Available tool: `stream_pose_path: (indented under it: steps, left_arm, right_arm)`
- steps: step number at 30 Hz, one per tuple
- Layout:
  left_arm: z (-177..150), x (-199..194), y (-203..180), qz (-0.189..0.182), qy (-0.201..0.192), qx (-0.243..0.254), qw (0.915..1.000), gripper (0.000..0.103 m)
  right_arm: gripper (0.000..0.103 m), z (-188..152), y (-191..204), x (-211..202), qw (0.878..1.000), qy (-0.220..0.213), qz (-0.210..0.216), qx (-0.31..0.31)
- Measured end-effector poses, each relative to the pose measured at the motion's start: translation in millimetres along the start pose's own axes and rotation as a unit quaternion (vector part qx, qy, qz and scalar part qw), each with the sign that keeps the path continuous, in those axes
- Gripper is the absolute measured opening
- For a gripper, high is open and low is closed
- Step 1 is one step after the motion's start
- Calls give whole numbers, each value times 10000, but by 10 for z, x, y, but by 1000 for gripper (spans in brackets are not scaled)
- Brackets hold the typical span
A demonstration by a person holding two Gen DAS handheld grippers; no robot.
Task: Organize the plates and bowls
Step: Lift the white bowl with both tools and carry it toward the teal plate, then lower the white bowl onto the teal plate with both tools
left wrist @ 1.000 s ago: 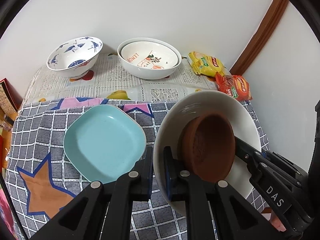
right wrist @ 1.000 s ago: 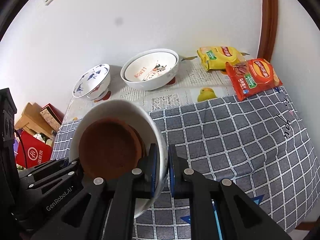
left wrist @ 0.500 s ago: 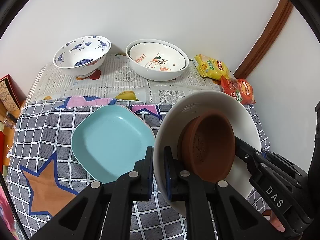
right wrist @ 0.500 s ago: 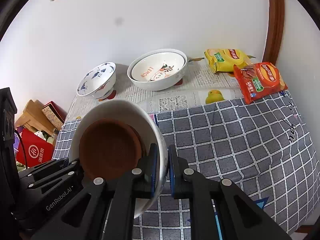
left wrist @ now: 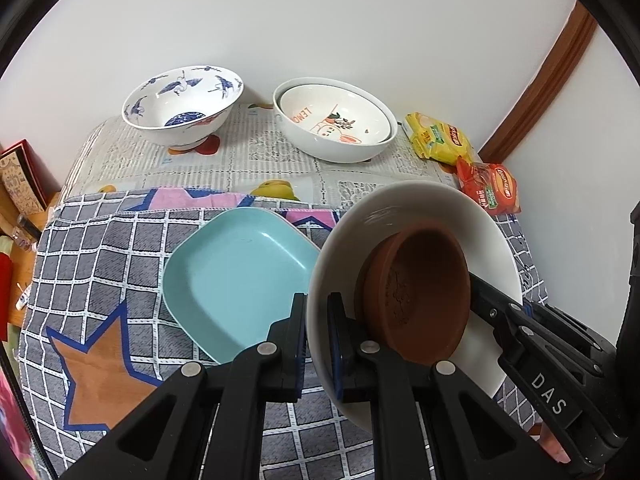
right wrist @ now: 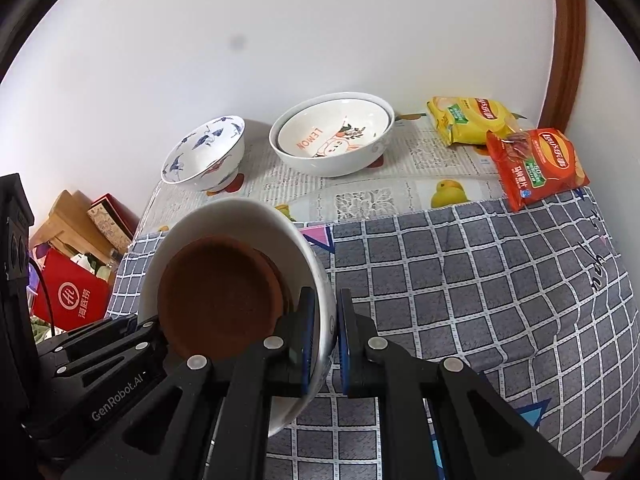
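Both grippers hold one white bowl [left wrist: 424, 208] [right wrist: 224, 220] above the checked cloth, tilted, with a brown clay dish [left wrist: 416, 292] [right wrist: 220, 292] lying inside it. My left gripper [left wrist: 318, 320] is shut on the bowl's left rim. On the opposite rim my right gripper [right wrist: 324, 316] is shut, and it shows in the left wrist view as a black arm marked DAS. A light blue square plate [left wrist: 236, 276] lies on the cloth just left of the bowl. At the back stand a blue-and-white bowl [left wrist: 184, 104] [right wrist: 204, 152] and a white bowl stack [left wrist: 336, 120] [right wrist: 332, 136] with LEMON print.
Yellow and red snack bags [right wrist: 472, 120] [right wrist: 536, 164] lie at the back right by a brown door frame [right wrist: 568, 40]. The table's far half has a newspaper-print cover [left wrist: 256, 152]. Boxes and a red bag [right wrist: 68, 296] sit off the table's left edge. A white wall runs behind.
Both grippers and the held bowl have drifted a little to the left over the table, so the blue plate and back bowls sit further right in the left wrist view. The grip is unchanged.
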State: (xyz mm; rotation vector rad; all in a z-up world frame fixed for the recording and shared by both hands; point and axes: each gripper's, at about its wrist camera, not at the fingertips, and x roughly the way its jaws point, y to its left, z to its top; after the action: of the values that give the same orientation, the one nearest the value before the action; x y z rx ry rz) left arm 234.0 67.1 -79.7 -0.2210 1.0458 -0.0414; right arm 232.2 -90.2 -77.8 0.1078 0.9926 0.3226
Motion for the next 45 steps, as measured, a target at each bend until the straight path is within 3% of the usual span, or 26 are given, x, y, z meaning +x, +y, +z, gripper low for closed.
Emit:
stream_pose_path:
  steps: [45]
  left_arm:
    - [50,244,628,129,151,-468,9987,10]
  right_arm:
    - [11,77,477,559,9988,338,135,-336]
